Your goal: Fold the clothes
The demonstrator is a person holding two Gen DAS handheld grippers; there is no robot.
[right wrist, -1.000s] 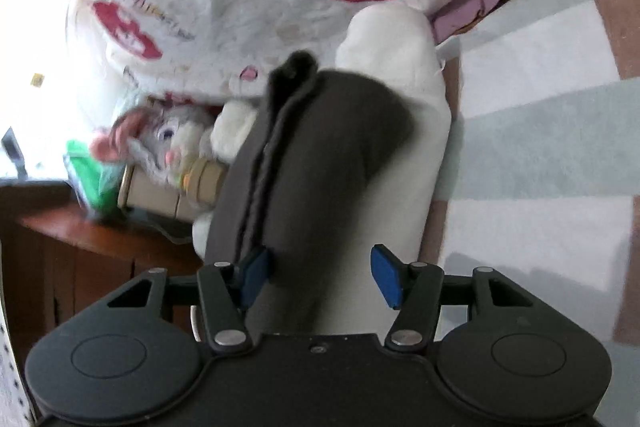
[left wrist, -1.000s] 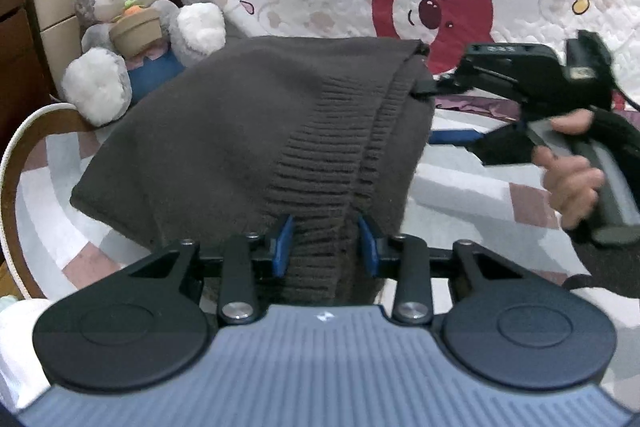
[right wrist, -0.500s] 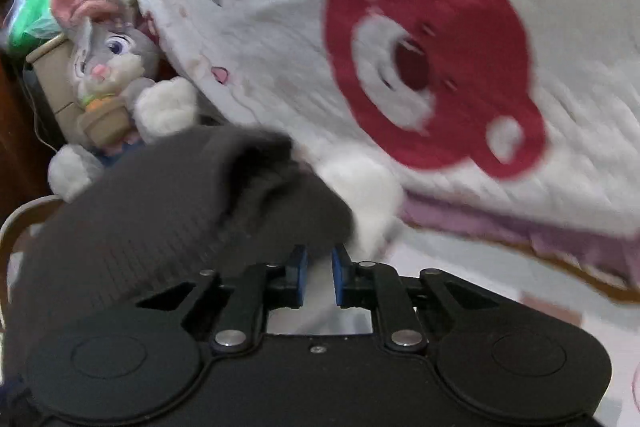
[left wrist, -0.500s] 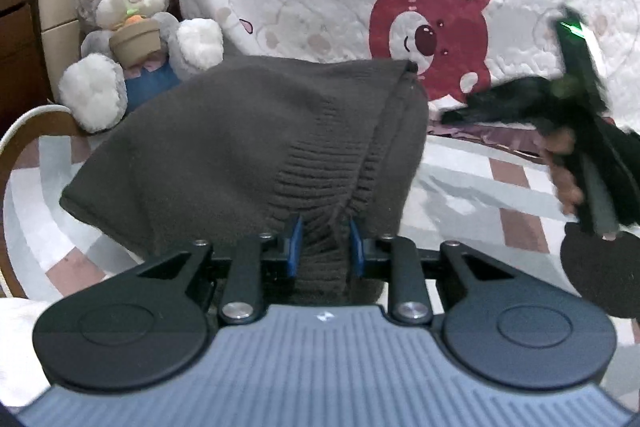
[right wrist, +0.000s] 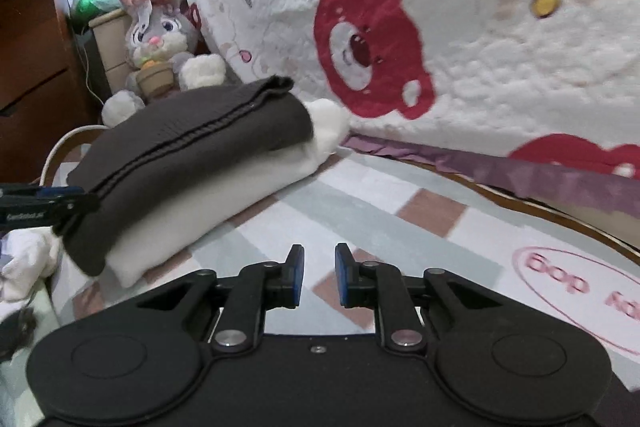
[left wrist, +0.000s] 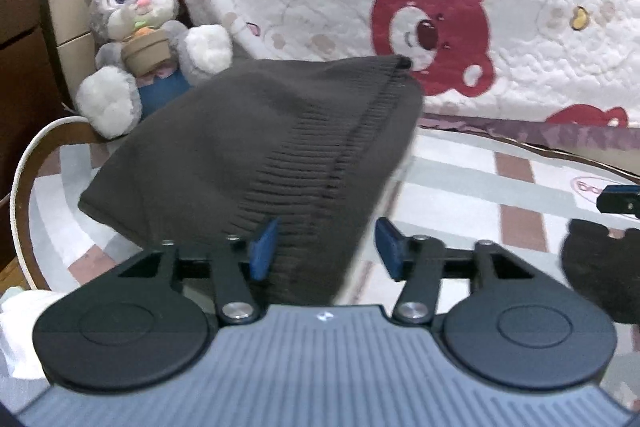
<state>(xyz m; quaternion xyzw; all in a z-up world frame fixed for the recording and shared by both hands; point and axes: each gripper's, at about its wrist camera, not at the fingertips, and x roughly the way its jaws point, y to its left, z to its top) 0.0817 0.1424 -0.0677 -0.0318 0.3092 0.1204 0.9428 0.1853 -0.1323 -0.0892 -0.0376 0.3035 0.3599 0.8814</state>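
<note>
Sweater (right wrist: 192, 143), dark brown knit, folded, lies on top of a folded white garment (right wrist: 224, 195) on the checked bed cover (right wrist: 360, 211). Left gripper (left wrist: 326, 247): jaws have just been opening; ribbed edge of the sweater sits between them, against the left pad, clear of the right one. Right gripper (right wrist: 318, 275): jaws narrowly apart, having just opened a little, nothing between them, well clear of the pile. Plush rabbit (right wrist: 160, 43) behind the pile, beside a bear-print quilt (right wrist: 440, 27).
</note>
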